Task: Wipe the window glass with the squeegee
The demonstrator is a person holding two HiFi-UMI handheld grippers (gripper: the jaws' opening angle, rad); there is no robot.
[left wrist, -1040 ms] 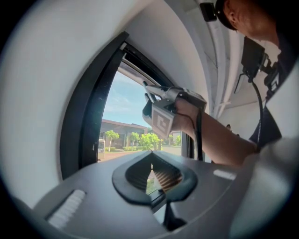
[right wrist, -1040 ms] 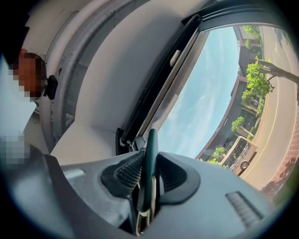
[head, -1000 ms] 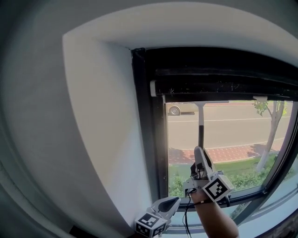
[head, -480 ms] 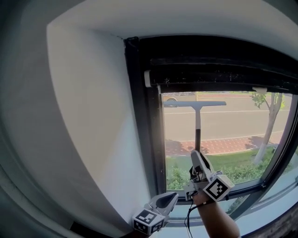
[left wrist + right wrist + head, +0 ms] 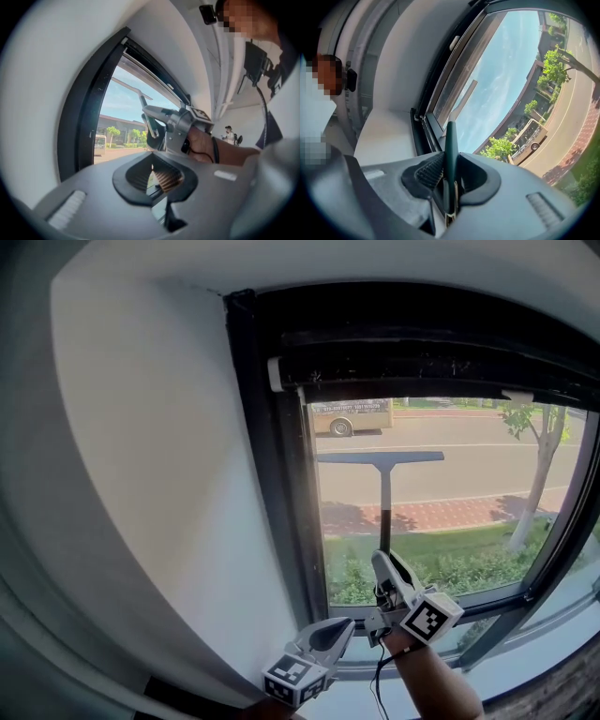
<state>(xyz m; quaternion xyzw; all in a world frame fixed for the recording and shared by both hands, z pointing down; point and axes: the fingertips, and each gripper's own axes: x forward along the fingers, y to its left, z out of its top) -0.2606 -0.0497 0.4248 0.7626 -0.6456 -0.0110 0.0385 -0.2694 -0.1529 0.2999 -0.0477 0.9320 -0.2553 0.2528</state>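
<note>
So the right gripper (image 5: 386,570) is clamped tight on the bottom end of the dark-handled T-shaped squeegee (image 5: 384,493), with both jaws pressed flat against the slim green-black handle and the handle running straight up out of them. The squeegee stands upright in front of the clear window glass (image 5: 459,521). Its flat crossbar blade sits level in the upper left part of the pane, with its left end just beside the black window frame (image 5: 267,484). It looks like the blade is on the glass, but I can't tell for sure. The left gripper (image 5: 345,628) hangs low and to the left of the right one, near the pale window sill (image 5: 562,652) and the plain white wall (image 5: 150,474). Its jaws are pulled nearly together with only a thin slit between the ribbed pads, and there's nothing in it. Outside you can see a beige van (image 5: 349,416) on the road, a thin street tree (image 5: 536,474) and a reddish brick pavement (image 5: 450,512) above some green bushes.
</note>
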